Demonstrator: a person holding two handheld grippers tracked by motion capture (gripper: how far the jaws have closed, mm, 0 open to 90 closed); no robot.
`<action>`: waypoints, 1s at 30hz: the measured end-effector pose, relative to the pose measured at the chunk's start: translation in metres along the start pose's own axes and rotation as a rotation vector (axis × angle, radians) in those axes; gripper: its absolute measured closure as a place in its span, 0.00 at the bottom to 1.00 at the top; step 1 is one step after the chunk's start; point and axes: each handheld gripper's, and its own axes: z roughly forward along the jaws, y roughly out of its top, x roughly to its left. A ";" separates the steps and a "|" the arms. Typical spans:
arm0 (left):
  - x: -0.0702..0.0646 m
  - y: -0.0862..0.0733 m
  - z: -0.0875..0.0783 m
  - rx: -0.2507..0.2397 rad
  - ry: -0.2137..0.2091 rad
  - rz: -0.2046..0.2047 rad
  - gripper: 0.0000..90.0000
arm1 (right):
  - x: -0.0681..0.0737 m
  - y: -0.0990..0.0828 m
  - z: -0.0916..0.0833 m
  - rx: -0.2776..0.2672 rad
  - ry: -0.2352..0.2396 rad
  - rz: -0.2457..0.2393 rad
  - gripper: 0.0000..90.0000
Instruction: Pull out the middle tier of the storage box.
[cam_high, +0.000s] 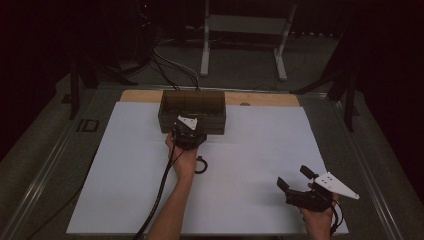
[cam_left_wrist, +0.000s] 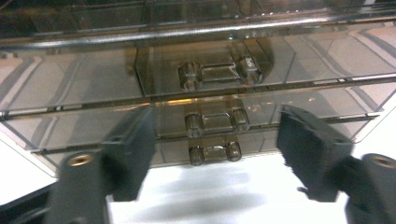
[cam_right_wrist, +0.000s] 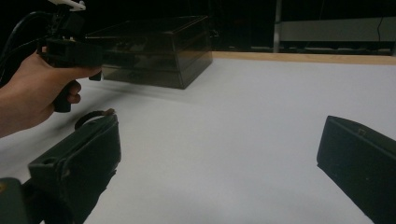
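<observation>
Directly ahead of the left gripper stands a smoky see-through drawer box at the far edge of a white table. Seen along that gripper's own jaws, three drawer fronts are stacked one above another, each with a small bar handle. The lowest handle and the middle handle sit between the two black jaws, a little beyond their tips. Those jaws stand apart, with a clear gap on either side of the handles and nothing pressed by the pads. A dark ring lies on the table just behind this gripper, beside the person's wrist. Well off to the near right, the right gripper hovers over bare table, its jaws spread wide and holding nothing, with the drawer box far ahead and to its left.
</observation>
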 end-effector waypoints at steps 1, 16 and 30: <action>0.000 0.000 0.000 0.003 0.001 -0.004 0.38 | 0.000 0.000 0.000 0.000 0.001 0.000 0.00; 0.000 -0.002 0.003 0.038 -0.006 -0.050 0.57 | -0.001 0.000 -0.001 -0.001 -0.002 0.004 0.00; -0.003 -0.001 0.005 0.037 0.012 -0.078 0.62 | -0.001 0.000 -0.001 -0.001 -0.003 0.009 0.00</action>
